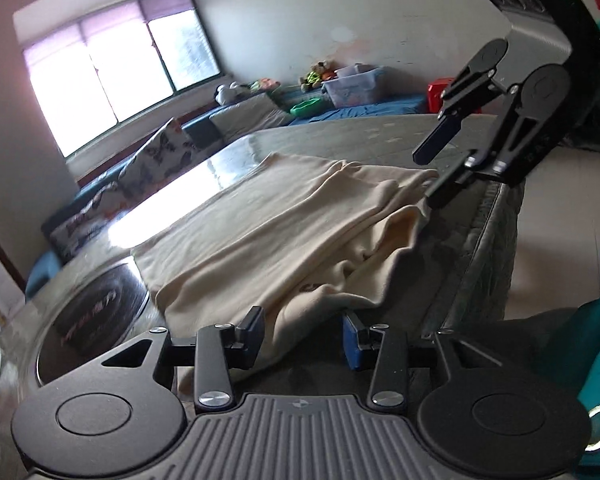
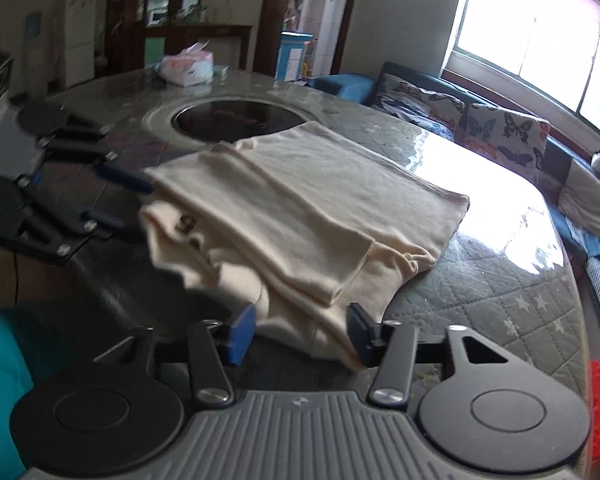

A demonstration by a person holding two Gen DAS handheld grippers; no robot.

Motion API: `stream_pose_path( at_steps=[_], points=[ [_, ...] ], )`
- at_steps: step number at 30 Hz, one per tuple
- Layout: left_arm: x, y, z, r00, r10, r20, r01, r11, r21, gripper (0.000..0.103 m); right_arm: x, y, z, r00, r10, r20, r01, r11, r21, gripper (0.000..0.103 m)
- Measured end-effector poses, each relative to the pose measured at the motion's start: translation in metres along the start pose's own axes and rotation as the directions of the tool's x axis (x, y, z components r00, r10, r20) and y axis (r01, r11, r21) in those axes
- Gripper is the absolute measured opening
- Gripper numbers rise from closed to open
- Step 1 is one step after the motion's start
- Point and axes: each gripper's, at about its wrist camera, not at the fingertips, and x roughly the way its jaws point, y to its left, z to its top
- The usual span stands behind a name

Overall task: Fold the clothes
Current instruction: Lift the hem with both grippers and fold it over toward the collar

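Observation:
A cream garment [image 1: 268,232] lies partly folded on the round glass-topped table [image 1: 380,136], its near edge rumpled. My left gripper [image 1: 304,340] is open, its fingers on either side of the garment's near hem, nothing pinched. My right gripper [image 1: 434,176] shows at the upper right in the left wrist view, open at the garment's far corner. In the right wrist view the garment [image 2: 308,208] lies ahead, and my right gripper [image 2: 300,332] is open around its near corner. The left gripper [image 2: 112,196] shows blurred at the left, open beside the cloth.
A dark round hotplate inset [image 2: 236,120] sits in the table's middle behind the garment. A tissue pack [image 2: 188,66] lies at the far edge. A sofa with butterfly cushions [image 2: 492,132] runs under the window. The table edge [image 1: 496,248] drops off beside the cloth.

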Motion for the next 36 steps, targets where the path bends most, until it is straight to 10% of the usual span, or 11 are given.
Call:
stream_pose_path(
  at_steps=[6,12,19,24,36],
  points=[
    [0.006,0.015,0.011,0.999,-0.010,0.032,0.013,0.998,-0.065,0.015,0.000,0.008,-0.004,1.000,0.014,0.012,-0.013,0.998,-0.060,0.062],
    [0.017,0.044,0.023,0.999,-0.018,0.036,0.025,0.977,-0.214,0.009,0.016,0.014,0.005,0.998,0.043,0.042,-0.039,0.994,-0.099,0.062],
    [0.035,0.069,0.029,0.999,-0.029,0.014,0.032,0.948,-0.315,0.009,0.039,0.011,0.017,0.996,0.068,0.062,-0.060,0.992,-0.113,0.055],
    [0.031,0.064,0.019,1.000,-0.020,-0.006,0.018,0.963,-0.267,0.023,0.047,-0.012,0.028,0.989,0.144,0.028,-0.145,0.989,0.034,0.019],
    [0.017,0.042,-0.007,0.998,0.042,-0.041,-0.045,0.996,-0.072,0.040,0.042,-0.037,0.048,0.982,0.162,0.094,-0.177,0.970,0.168,0.013]
  ],
)
